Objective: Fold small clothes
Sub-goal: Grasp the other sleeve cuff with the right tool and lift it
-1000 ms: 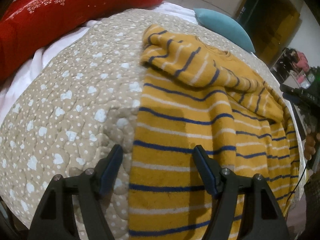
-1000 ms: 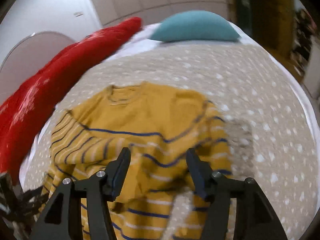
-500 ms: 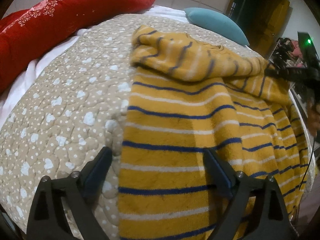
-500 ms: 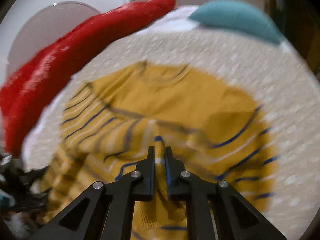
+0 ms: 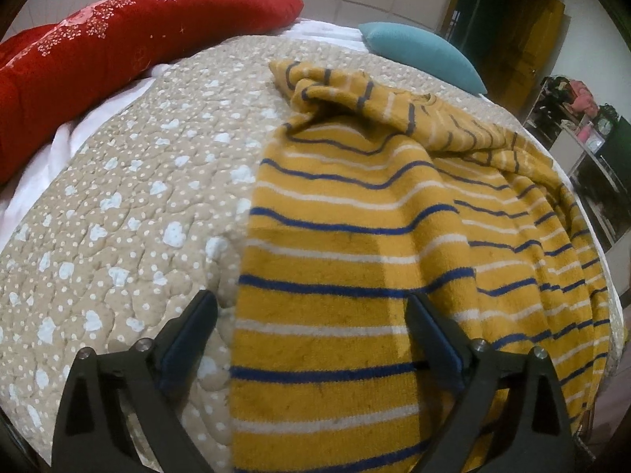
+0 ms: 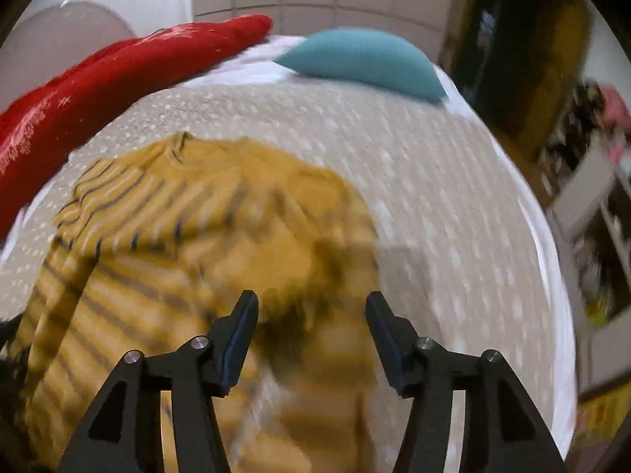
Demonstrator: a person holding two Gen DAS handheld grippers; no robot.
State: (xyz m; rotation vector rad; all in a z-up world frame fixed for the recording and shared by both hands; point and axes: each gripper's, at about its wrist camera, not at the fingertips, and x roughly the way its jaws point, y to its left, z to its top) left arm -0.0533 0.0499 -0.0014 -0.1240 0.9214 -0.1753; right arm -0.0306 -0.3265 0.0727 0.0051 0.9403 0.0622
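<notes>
A mustard-yellow sweater with blue and white stripes lies on a beige dotted quilt. One sleeve is folded across its upper part. My left gripper is open and empty, low over the sweater's left edge near the hem. In the right wrist view the sweater is blurred by motion. My right gripper is open and empty just above the sweater's right side.
A red bolster lies along the bed's far left. A teal pillow sits at the head of the bed. Shelves with clutter stand beyond the bed's right edge. White sheet shows under the quilt.
My right gripper was shut on a sleeve half a second ago; it has let go and opened. The sleeve now lies across the sweater. My left gripper stayed open and shifted slightly.
</notes>
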